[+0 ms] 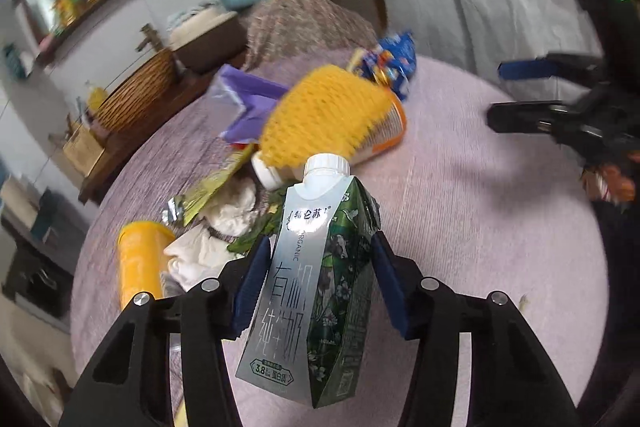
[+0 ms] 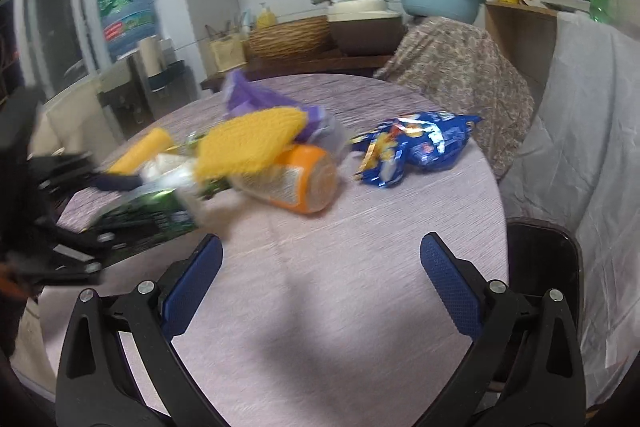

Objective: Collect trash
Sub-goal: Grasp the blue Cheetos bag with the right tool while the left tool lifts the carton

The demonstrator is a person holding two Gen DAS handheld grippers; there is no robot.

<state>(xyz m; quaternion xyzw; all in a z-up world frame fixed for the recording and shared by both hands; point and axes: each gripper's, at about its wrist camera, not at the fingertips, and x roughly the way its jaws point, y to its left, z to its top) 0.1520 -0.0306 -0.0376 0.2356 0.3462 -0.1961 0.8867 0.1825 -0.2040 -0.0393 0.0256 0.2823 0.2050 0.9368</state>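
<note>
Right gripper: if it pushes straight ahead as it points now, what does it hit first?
Probably the orange-labelled bottle lying on the tablecloth. The open right gripper has bare cloth ahead until then. The blue snack bag sits farther right; depth is uncertain.

The near half of the table point(image 2: 320, 327) lies bare beneath the right hand-held gripper point(image 2: 321, 279), whose jaws stand wide apart with nothing between them. Farther in, trash crowds the way: an orange bottle point(image 2: 296, 183) under a yellow foam net point(image 2: 248, 143), a blue snack bag point(image 2: 416, 147) just right of them with a narrow gap between, and crumpled tissues point(image 1: 208, 247) beside a yellow tube point(image 1: 140, 259) on the left.
</note>
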